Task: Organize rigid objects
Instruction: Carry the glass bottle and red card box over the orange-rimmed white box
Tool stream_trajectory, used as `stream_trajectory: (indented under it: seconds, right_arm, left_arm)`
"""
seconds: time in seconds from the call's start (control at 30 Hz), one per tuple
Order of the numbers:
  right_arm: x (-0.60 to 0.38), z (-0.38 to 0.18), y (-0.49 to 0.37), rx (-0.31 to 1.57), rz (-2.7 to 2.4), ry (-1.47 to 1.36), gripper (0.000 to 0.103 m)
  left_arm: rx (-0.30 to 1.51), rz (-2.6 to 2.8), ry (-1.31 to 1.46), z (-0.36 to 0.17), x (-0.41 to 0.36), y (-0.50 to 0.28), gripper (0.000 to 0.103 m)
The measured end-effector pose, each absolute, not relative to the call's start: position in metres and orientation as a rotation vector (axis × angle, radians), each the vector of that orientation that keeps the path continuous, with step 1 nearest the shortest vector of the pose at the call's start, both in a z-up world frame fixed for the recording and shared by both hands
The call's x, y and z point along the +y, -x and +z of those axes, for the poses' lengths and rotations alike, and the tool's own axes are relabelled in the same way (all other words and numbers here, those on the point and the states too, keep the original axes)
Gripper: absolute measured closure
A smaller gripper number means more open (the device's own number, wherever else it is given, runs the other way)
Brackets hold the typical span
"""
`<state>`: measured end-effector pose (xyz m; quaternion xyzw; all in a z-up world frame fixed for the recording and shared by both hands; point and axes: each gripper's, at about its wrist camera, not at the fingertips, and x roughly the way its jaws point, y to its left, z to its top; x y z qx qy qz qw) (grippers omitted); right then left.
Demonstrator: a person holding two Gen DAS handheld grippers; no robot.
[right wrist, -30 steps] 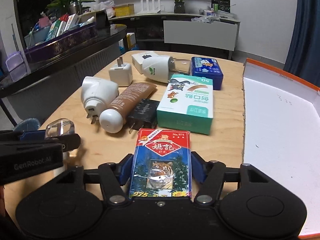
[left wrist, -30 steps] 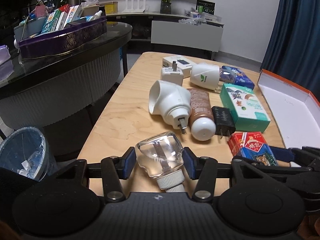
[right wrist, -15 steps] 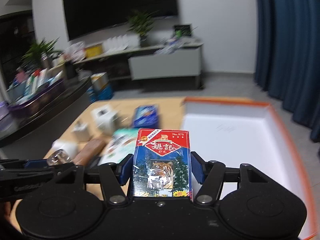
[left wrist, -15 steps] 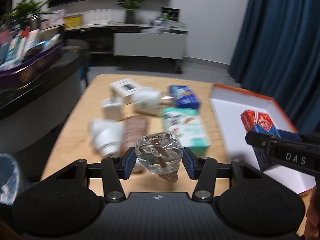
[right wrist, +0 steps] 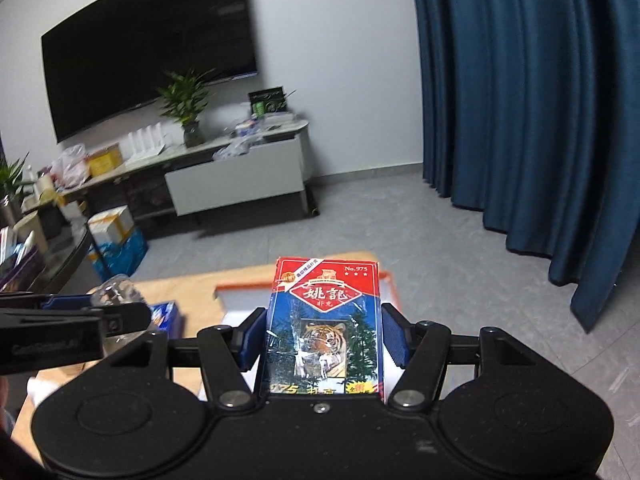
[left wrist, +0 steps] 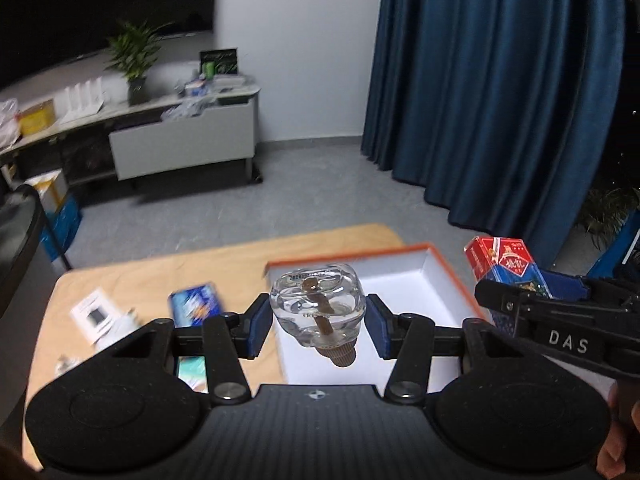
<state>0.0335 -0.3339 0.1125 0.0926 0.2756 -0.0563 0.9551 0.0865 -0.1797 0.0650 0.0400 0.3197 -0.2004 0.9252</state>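
My left gripper (left wrist: 318, 326) is shut on a clear glass bottle (left wrist: 318, 306) with a brown wick, held in the air over the near end of the white box with an orange rim (left wrist: 436, 268). My right gripper (right wrist: 324, 340) is shut on a red and blue card pack with a tiger picture (right wrist: 326, 320), held above the same box (right wrist: 236, 302). The pack also shows at the right of the left wrist view (left wrist: 508, 266). The bottle shows at the left of the right wrist view (right wrist: 116, 294).
The wooden table (left wrist: 132, 272) holds a blue box (left wrist: 196, 306), a white box (left wrist: 96, 316) and a teal box (left wrist: 192, 372) on its left part. Grey floor, a blue curtain (left wrist: 496, 100) and a TV cabinet (left wrist: 180, 144) lie beyond the table.
Both grippers have lifted and swung right with their objects, from low over the table's clutter to above the white box. Both stayed shut.
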Motion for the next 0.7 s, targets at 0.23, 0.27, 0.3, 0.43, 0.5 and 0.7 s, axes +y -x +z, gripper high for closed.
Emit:
stream_trajectory:
  seconds: [0.23, 0.27, 0.3, 0.43, 0.5, 0.7]
  right_arm:
    - [-0.354, 0.097, -0.052, 0.584, -0.103, -0.199, 0.031]
    - [-0.357, 0.095, -0.057, 0.592, -0.098, -0.197, 0.031]
    - [-0.357, 0.092, -0.060, 0.601, -0.093, -0.196, 0.031]
    - [-0.359, 0.083, -0.071, 0.626, -0.078, -0.192, 0.031]
    - [-0.359, 0.081, -0.077, 0.634, -0.073, -0.187, 0.031]
    - [-0.357, 0.074, -0.088, 0.648, -0.067, -0.168, 0.031]
  left_arm:
    - [0.713, -0.409, -0.065, 0.041, -0.195, -0.097, 0.052]
    - [0.720, -0.403, -0.067, 0.041, -0.198, -0.100, 0.052]
    - [0.729, -0.396, -0.064, 0.038, -0.198, -0.103, 0.052]
    - [0.750, -0.377, -0.058, 0.033, -0.202, -0.118, 0.052]
    - [0.755, -0.365, -0.060, 0.031, -0.204, -0.124, 0.052]
    - [0.772, -0.356, -0.057, 0.035, -0.213, -0.130, 0.052]
